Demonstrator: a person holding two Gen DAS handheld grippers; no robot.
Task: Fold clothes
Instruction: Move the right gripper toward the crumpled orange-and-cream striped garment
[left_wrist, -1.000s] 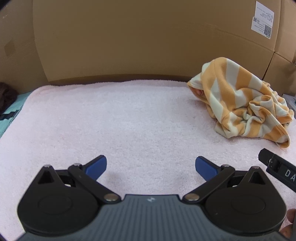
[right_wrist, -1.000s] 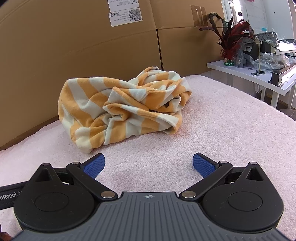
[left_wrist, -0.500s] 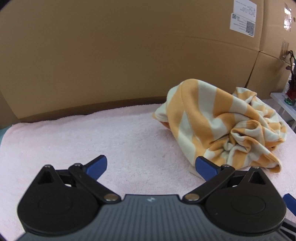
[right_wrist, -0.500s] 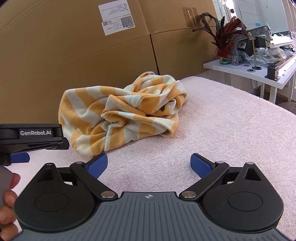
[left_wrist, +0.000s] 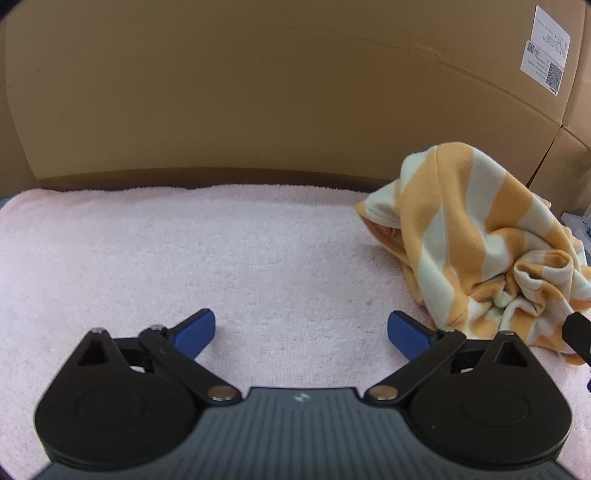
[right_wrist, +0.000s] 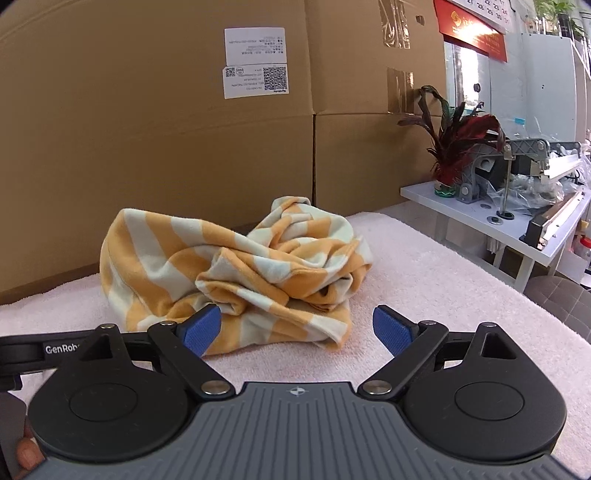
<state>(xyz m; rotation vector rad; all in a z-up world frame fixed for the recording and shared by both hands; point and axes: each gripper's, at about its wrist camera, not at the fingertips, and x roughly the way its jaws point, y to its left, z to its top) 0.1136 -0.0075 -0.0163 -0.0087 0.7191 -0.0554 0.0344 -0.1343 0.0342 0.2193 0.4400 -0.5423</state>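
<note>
Left wrist view
- Change: garment (left_wrist: 476, 251) shifted toward right edge of frame versus half a second ago; more bare pink towel (left_wrist: 221, 258) ahead.
- Left gripper (left_wrist: 301, 330): wide open, nothing between the pads, over bare towel just left of the garment.
- Right gripper tip: black part entering at right edge (left_wrist: 580, 336), over the garment's near hem.
- Meaning: judged approach phase; no grasp yet, folding not begun.

Right wrist view
- Change: garment nearer and larger than a second ago.
- Right gripper (right_wrist: 297, 330): wide, closing slightly; crumpled near edge of garment (right_wrist: 236, 273) seen between the blue pads, apparently beyond them; not pinched.
- Left gripper body: visible at left edge (right_wrist: 37, 349).

Garment
- Location: far right part of the surface, close to the cardboard wall (right_wrist: 147, 147).
- Look: orange and cream stripes, soft knit, bunched in a heap, twisted folds, hem edge toward the right gripper; sleeves not identifiable.
- Requirement: judged spreading flat before any fold.
</note>
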